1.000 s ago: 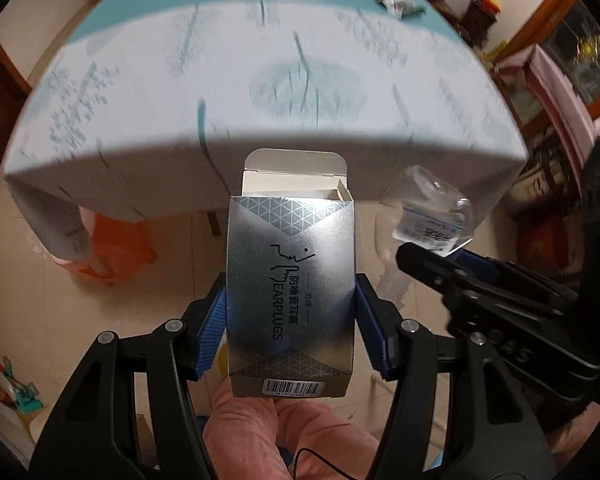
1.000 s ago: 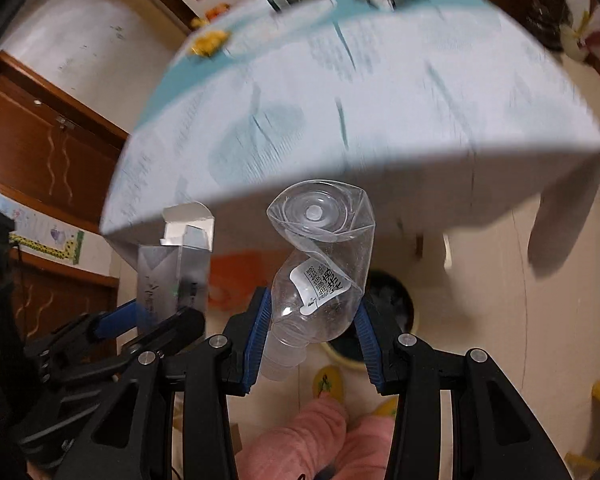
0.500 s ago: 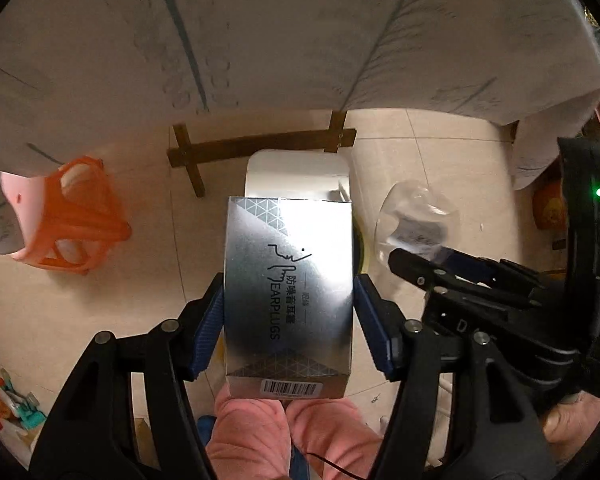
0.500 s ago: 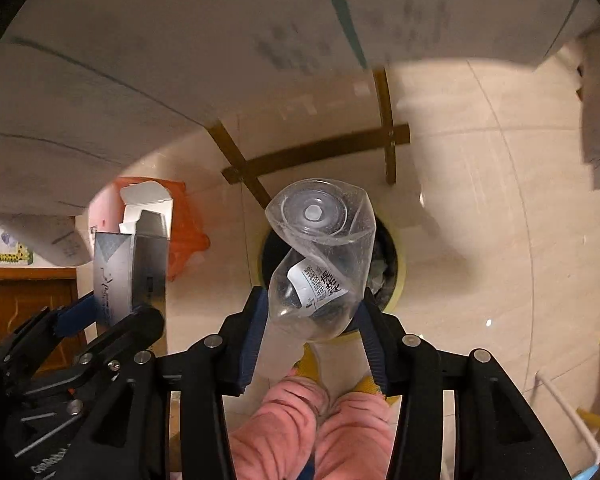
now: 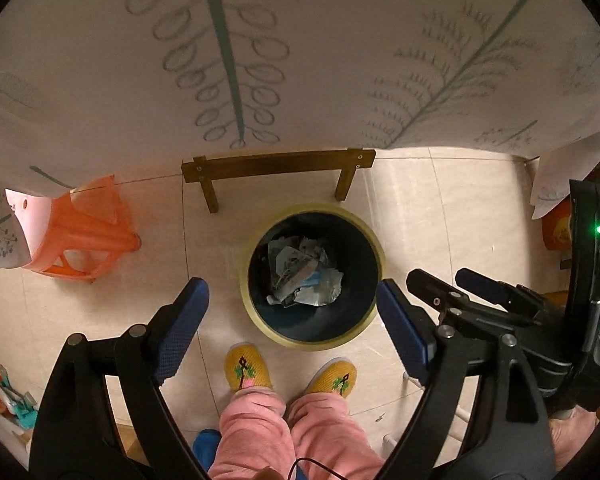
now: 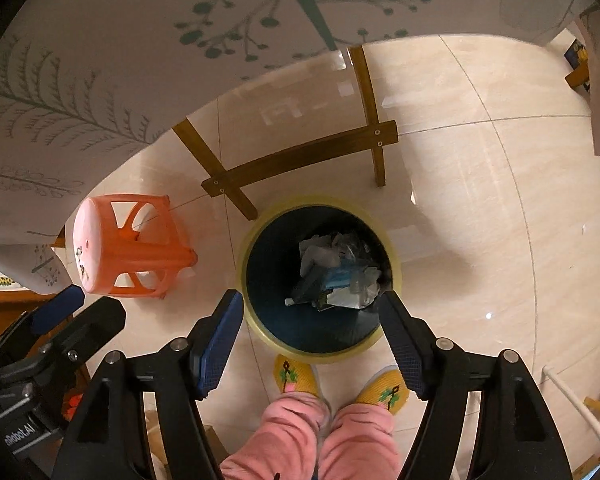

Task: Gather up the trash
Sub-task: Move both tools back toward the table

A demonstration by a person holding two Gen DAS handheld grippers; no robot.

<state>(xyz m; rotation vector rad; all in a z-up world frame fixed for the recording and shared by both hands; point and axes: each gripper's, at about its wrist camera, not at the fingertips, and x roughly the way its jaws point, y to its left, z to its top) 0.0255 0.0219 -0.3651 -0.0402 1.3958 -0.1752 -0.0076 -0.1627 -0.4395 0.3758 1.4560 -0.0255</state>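
A round dark trash bin with a yellow rim stands on the tiled floor below both grippers; it also shows in the right wrist view. Crumpled paper, boxes and clear plastic trash lie inside it, seen too in the right wrist view. My left gripper is open and empty above the bin. My right gripper is open and empty above the bin. The right gripper also shows at the right of the left wrist view, and the left gripper at the left of the right wrist view.
An orange plastic stool lies on its side left of the bin. A wooden table frame stands behind the bin under the hanging tablecloth. The person's yellow slippers and pink trousers are just in front of the bin.
Both grippers opened. The silver earplug box left the left gripper and the crushed clear bottle left the right one. Both views tilted further down over the bin.
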